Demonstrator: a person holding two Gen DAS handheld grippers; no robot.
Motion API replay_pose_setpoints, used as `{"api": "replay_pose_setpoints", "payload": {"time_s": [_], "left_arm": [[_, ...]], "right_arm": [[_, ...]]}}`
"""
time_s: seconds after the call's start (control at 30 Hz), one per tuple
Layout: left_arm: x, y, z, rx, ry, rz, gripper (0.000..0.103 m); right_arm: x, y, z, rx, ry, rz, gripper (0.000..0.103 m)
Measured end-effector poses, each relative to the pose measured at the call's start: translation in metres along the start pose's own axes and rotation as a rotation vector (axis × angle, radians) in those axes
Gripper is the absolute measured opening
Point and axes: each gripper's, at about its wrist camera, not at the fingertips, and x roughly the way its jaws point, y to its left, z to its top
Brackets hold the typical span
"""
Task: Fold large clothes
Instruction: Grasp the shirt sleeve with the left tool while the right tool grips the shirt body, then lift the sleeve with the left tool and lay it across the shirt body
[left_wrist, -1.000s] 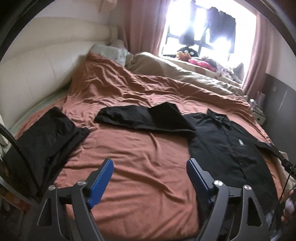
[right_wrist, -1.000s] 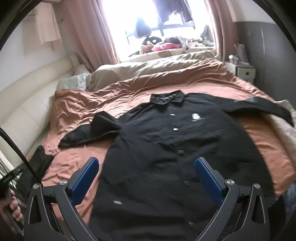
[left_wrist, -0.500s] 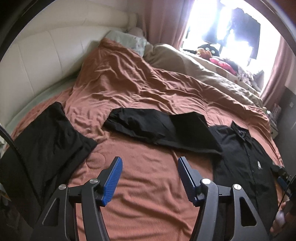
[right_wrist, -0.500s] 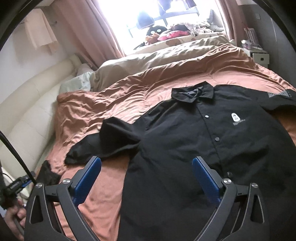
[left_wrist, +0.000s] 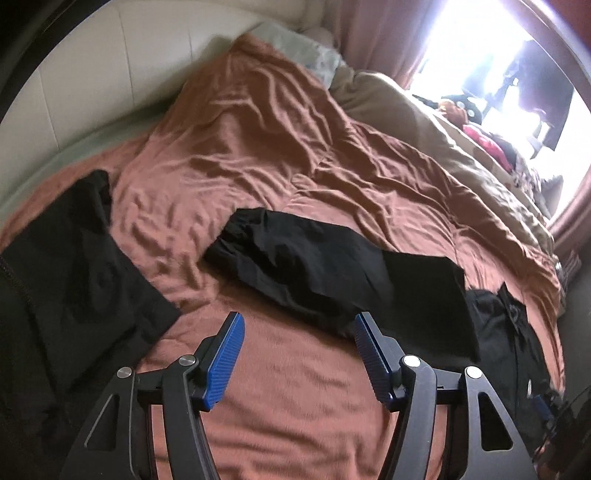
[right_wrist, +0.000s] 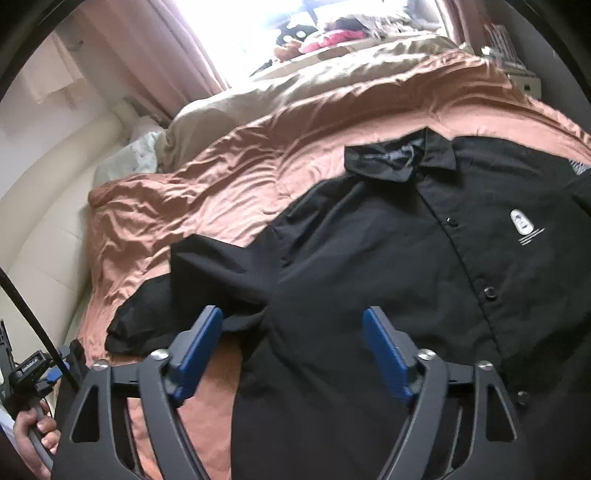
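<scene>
A large black button-up shirt lies flat, front up, on the rust-brown bedspread. Its left sleeve is stretched sideways across the bed, with a fold partway along it; the sleeve also shows in the right wrist view. My left gripper is open and empty, just above the bedspread in front of the sleeve. My right gripper is open and empty, hovering over the shirt's armpit and side seam.
Another black garment lies at the bed's left edge. A beige duvet and pillows lie further back, a cream padded headboard to the left. A bright window is behind. A hand holds the other gripper's handle.
Both grippers have moved forward and down toward the shirt's left sleeve. The left gripper's jaws have narrowed somewhat but stay open. The shirt has not moved.
</scene>
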Motion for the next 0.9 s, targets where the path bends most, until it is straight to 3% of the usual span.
{"api": "replay_pose_setpoints", "payload": {"time_s": [0.07, 0.27, 0.43, 0.6, 0.67, 0.73, 0.9], "left_arm": [[0.019, 0.001, 0.004, -0.013, 0.018, 0.021, 0.064], [0.077, 0.012, 0.006, -0.09, 0.078, 0.042, 0.064], [0.115, 0.021, 0.005, -0.145, 0.107, 0.069, 0.063], [0.147, 0.016, 0.01, -0.113, 0.102, 0.157, 0.047], [0.148, 0.015, 0.013, -0.109, 0.079, 0.199, 0.024], [0.143, 0.014, 0.014, -0.107, 0.065, 0.189, 0.008], [0.105, 0.002, 0.031, -0.044, -0.059, 0.156, 0.004]], "right_arm": [[0.017, 0.002, 0.002, 0.017, 0.03, 0.018, 0.059], [0.07, 0.003, 0.014, 0.073, 0.095, 0.025, 0.046], [0.105, -0.013, 0.025, 0.167, 0.143, 0.083, 0.034], [0.123, -0.025, 0.034, 0.244, 0.137, 0.116, 0.03], [0.131, -0.028, 0.037, 0.259, 0.147, 0.137, 0.023], [0.141, -0.03, 0.038, 0.282, 0.156, 0.164, 0.017], [0.166, -0.034, 0.031, 0.306, 0.207, 0.24, 0.011]]}}
